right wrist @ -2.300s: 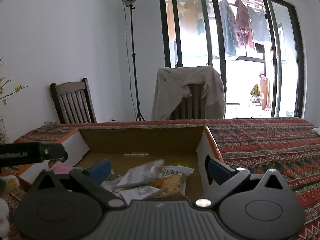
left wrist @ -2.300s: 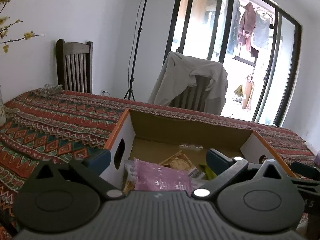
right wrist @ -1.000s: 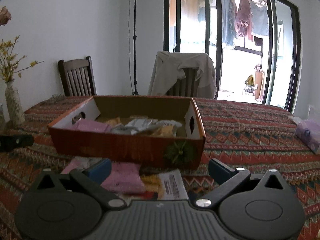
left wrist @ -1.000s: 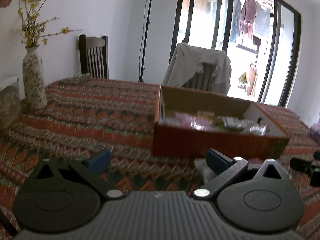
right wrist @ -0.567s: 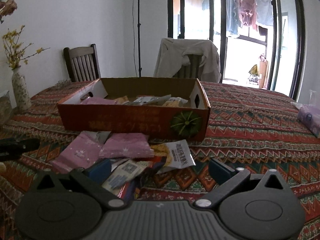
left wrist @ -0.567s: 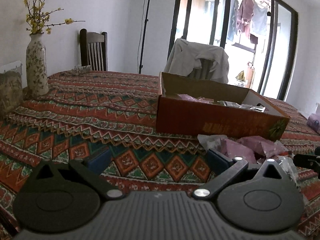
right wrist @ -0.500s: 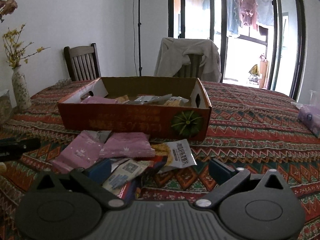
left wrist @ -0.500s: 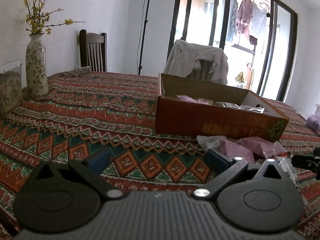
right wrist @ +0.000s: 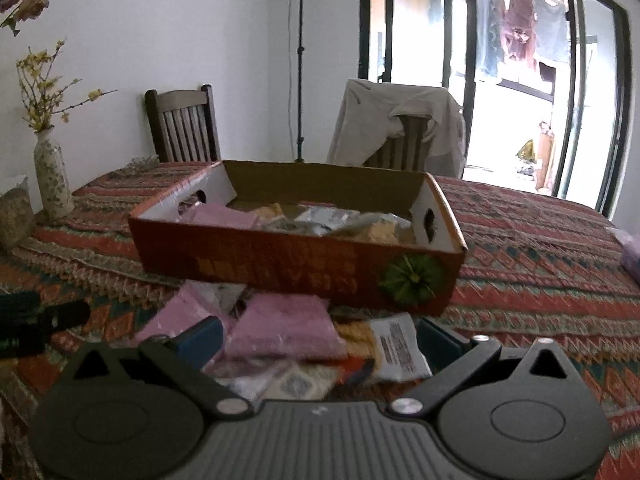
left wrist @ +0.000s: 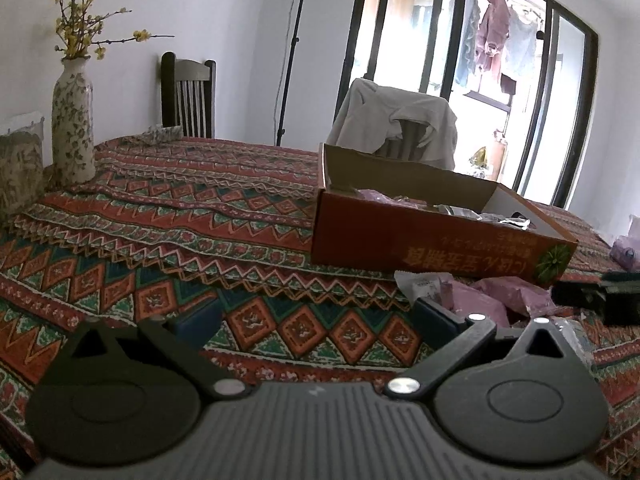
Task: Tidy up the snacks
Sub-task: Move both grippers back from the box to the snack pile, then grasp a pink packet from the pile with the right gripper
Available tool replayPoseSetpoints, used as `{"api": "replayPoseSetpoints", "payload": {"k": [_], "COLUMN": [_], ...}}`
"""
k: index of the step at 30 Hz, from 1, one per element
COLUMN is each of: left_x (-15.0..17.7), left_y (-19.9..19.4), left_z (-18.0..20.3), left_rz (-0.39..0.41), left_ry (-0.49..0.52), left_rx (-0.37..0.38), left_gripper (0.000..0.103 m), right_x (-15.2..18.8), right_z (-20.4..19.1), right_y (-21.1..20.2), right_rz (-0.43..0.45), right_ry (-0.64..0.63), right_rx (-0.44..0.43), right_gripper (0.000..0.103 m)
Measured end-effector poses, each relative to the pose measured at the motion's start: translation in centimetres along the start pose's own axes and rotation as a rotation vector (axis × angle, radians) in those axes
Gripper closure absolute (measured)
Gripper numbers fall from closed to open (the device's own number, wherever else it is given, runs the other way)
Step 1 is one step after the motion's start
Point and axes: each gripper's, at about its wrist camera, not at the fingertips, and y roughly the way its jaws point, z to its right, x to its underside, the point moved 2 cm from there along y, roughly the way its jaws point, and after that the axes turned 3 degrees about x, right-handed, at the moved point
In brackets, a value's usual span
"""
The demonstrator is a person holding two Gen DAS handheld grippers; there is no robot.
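Note:
An orange cardboard box (right wrist: 296,264) holds several snack packets and stands on the patterned tablecloth; it also shows in the left wrist view (left wrist: 432,240). Loose snacks lie in front of it: pink packets (right wrist: 284,328), a white labelled packet (right wrist: 396,344); the pink packets also show in the left wrist view (left wrist: 480,304). My right gripper (right wrist: 316,336) is open and empty, just above the loose pile. My left gripper (left wrist: 316,316) is open and empty over bare cloth, left of the pile. The right gripper's tip (left wrist: 600,296) shows at the left view's right edge.
A flowered vase (left wrist: 74,120) stands at the table's left with a bag (left wrist: 20,176) beside it. Two chairs, one draped with a jacket (left wrist: 396,120), stand behind the table. A pink tissue pack (left wrist: 628,244) lies at the far right.
Both grippers pulled back from over the box to in front of it. In the last half second the right gripper moved closer over the loose packets; the left barely moved.

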Motion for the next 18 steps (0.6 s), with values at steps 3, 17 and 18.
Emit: {"api": "replayPoseSetpoints", "payload": {"k": [3, 17, 18], "left_x": [0.0, 0.0, 0.0], "left_y": [0.2, 0.6, 0.6], "left_z": [-0.1, -0.6, -0.7], "left_rz": [-0.01, -0.033, -0.033], "left_ry": [-0.009, -0.043, -0.045], "left_rx": [0.0, 0.023, 0.024], "left_gripper": [0.0, 0.0, 0.0], "right_x": [-1.1, -1.9, -1.8], "right_z": [-0.5, -1.7, -1.7], "right_y": [1.1, 7.0, 7.2], "right_rz": [-0.01, -0.172, -0.178], "right_ry": [-0.023, -0.054, -0.053], "right_rx": [-0.014, -0.04, -0.042], "right_gripper": [0.0, 0.03, 0.032]}}
